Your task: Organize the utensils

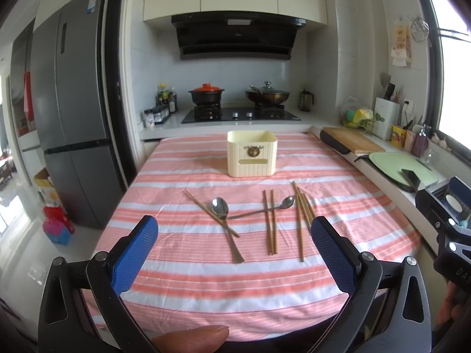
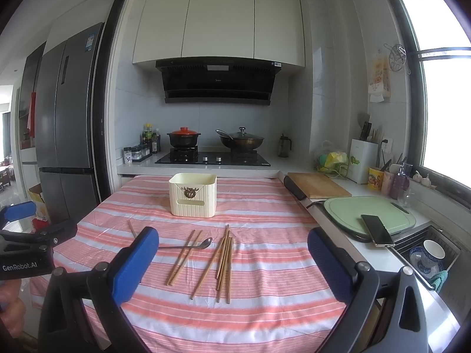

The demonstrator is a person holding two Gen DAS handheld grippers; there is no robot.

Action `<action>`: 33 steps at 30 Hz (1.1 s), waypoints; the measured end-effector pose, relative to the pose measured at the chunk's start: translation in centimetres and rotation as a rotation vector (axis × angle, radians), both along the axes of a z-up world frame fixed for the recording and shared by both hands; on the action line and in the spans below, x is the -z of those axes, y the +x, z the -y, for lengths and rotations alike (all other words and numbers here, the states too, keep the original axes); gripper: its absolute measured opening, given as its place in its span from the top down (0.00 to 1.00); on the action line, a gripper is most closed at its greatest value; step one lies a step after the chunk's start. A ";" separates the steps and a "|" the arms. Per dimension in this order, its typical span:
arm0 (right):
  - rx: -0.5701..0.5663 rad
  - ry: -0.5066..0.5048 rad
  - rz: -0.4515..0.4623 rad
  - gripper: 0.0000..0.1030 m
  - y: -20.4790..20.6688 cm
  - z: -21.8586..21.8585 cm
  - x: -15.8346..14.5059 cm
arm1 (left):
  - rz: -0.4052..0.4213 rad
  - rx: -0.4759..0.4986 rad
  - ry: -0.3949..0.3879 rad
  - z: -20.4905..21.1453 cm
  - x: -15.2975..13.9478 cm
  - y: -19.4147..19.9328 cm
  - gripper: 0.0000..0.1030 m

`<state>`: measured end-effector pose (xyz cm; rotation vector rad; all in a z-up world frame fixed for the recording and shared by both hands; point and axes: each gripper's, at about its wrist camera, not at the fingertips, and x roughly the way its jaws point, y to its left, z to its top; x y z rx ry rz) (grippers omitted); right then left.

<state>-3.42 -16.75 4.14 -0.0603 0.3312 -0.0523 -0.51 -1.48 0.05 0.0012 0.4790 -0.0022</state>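
Note:
On the pink-striped tablecloth point(image 1: 191, 282) lie several wooden chopsticks and two metal spoons. A large spoon point(image 1: 223, 214) is crossed by one chopstick point(image 1: 210, 213). A thin spoon point(image 1: 266, 209) lies across a chopstick pair point(image 1: 270, 229). Another chopstick bunch point(image 1: 303, 214) lies to the right. A cream utensil box point(image 1: 252, 153) stands behind them, empty as far as I see. My left gripper point(image 1: 234, 235) hovers open in front of the utensils, holding nothing. My right gripper point(image 2: 232, 250) is open too, above the chopstick bunch point(image 2: 223, 261), with the box point(image 2: 192, 194) beyond.
A counter runs along the right with a wooden board point(image 2: 319, 188), a green cutting board point(image 2: 368, 211) with a phone point(image 2: 378, 231) on it, and a sink point(image 2: 426, 256) holding bowls. The stove point(image 1: 241, 114) with two pots is behind the table. A fridge point(image 1: 70, 111) stands left.

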 end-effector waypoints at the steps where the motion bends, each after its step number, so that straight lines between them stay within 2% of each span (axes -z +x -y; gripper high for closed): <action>1: 0.000 0.000 0.000 0.00 0.0 0.0 0.0 | 0.000 0.001 0.001 0.1 0.0 0.0 0.00; 33: -0.004 0.001 -0.007 0.00 0.2 0.1 0.0 | -0.012 0.004 0.005 0.0 0.0 0.4 0.00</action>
